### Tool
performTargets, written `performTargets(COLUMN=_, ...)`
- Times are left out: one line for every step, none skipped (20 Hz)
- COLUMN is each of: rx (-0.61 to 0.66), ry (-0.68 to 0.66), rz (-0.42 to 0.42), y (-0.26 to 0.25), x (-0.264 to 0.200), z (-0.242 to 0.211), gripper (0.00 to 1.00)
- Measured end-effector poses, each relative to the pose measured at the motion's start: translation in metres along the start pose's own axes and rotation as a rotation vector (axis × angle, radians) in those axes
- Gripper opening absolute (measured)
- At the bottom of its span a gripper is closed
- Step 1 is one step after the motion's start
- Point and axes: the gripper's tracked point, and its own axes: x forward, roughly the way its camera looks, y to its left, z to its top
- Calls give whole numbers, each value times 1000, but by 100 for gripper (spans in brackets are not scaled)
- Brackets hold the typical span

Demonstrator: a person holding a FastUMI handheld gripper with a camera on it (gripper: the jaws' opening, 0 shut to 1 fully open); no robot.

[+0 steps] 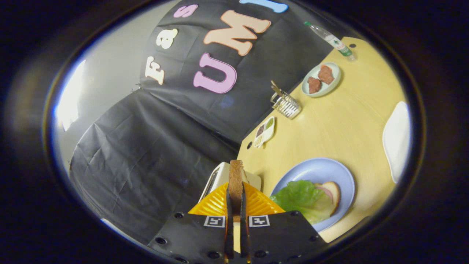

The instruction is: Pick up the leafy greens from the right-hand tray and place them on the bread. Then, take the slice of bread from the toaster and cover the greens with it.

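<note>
1. My claw (236,205) pinches one slice of bread (236,181) edge-on, both fingers pressed against its flat sides, the crust end sticking out ahead of the fingertips.
2. Just beyond the held slice sits one white toaster (220,176), at the near left corner of the yellow surface (348,124).
3. Right of the fingers lies one blue plate (322,170). On it rests one leaf of leafy greens (302,198), covering most of a second bread slice (332,192), whose rounded end and a pink layer peek out on the far side of the leaf.
4. Further back along the surface's left edge lies one small divided tray (264,132) with several compartments of coloured bits; I cannot tell what they are.
5. Behind it stands one wire basket (287,106) with something upright in it.
6. Further still is one pale green plate (322,80) carrying two reddish-brown pieces (319,79).
7. Near the far corner lies one clear bottle (331,39), tipped over.
8. Off to the right, well apart from the blue plate, sits one white dish (396,139).
</note>
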Motion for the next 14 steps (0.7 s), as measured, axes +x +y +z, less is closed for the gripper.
performTargets(rx=15, ry=15, rz=-4, y=-8, x=1, z=-6, gripper=10)
performTargets(rx=28, ry=30, rz=-5, y=-14, x=4, z=-11, gripper=10)
performTargets(rx=35, ry=38, rz=-13, y=-22, x=7, z=-15, gripper=10)
performTargets(rx=34, ry=40, rz=-27, y=-30, x=8, z=-16, gripper=10)
performTargets(rx=28, ry=39, rz=-43, y=-35, x=4, z=-19, gripper=10)
performTargets(rx=20, ry=36, rz=-63, y=-43, x=2, z=-21, gripper=11)
performTargets(rx=7, ry=30, rz=-81, y=-50, x=1, z=-21, gripper=11)
performTargets(rx=-10, ry=28, rz=-100, y=-56, x=0, z=-21, gripper=11)
performTargets(rx=-25, ry=20, rz=-120, y=-62, x=-3, z=-21, gripper=12)
performTargets(rx=-46, ry=11, rz=-140, y=-68, x=-5, z=-19, gripper=12)
performTargets(rx=-71, ry=4, rz=-165, y=-73, x=-8, z=-19, gripper=12)
performTargets(rx=-97, ry=-2, rz=-189, y=-79, x=-10, z=-19, gripper=13)
performTargets(rx=-121, ry=-3, rz=-209, y=-84, x=-11, z=-20, gripper=13)
performTargets(rx=-141, ry=-3, rz=-225, y=-88, x=-12, z=-21, gripper=13)
